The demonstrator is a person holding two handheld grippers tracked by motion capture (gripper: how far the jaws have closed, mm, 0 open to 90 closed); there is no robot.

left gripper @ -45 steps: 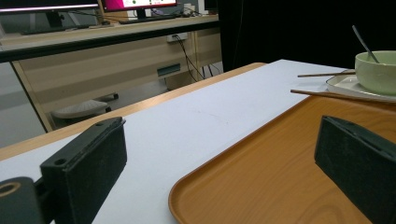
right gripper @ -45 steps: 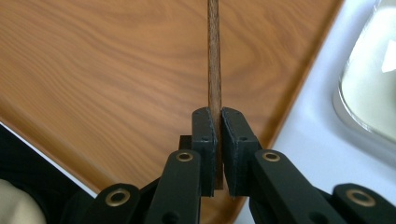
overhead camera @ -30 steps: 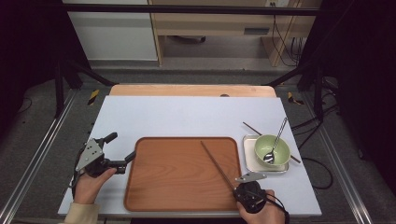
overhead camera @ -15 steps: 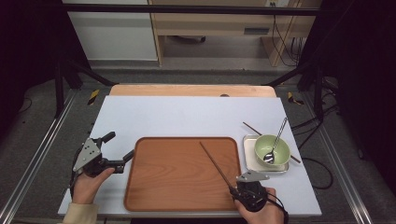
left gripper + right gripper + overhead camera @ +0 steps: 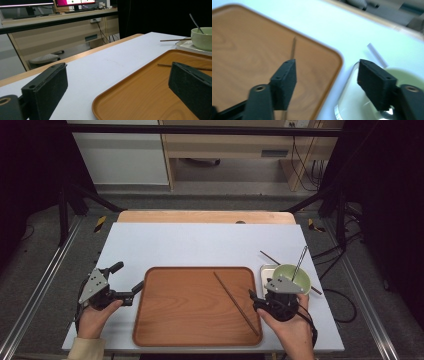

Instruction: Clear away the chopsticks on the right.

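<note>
A brown wooden tray [image 5: 195, 307] lies on a white worktop [image 5: 200, 245], near its front edge. One dark chopstick [image 5: 236, 302] lies loose on the tray, running from its middle toward its front right corner.

Just right of the tray sits a small white dish [image 5: 265, 272] with a pale green bowl [image 5: 292, 275] on it. A metal spoon [image 5: 300, 260] stands in the bowl, its handle leaning up and away. A second chopstick [image 5: 270, 257] rests across the dish behind the bowl, its tip pointing out over the worktop.

The right claw [image 5: 255, 298] is held in a hand [image 5: 290, 330] at the tray's right edge, in front of the bowl and partly hiding the dish. In the right gripper view its two black jaws are wide apart and hold nothing; one is above the tray near the chopstick [image 5: 292, 48], the other above the dish [image 5: 347, 105] and bowl [image 5: 407, 77]. That view is blurred.

The left claw [image 5: 127, 280] is held in the other hand [image 5: 95, 317] over bare worktop, just left of the tray. Its jaws are also spread wide and empty. The left gripper view looks across the tray [image 5: 150, 95] to the chopstick [image 5: 165, 65], the bowl [image 5: 202, 38] and the spoon [image 5: 195, 23].

Beyond the worktop's far wooden edge are grey floor, cables, dark stand legs and a pale wooden desk [image 5: 235, 145].
</note>
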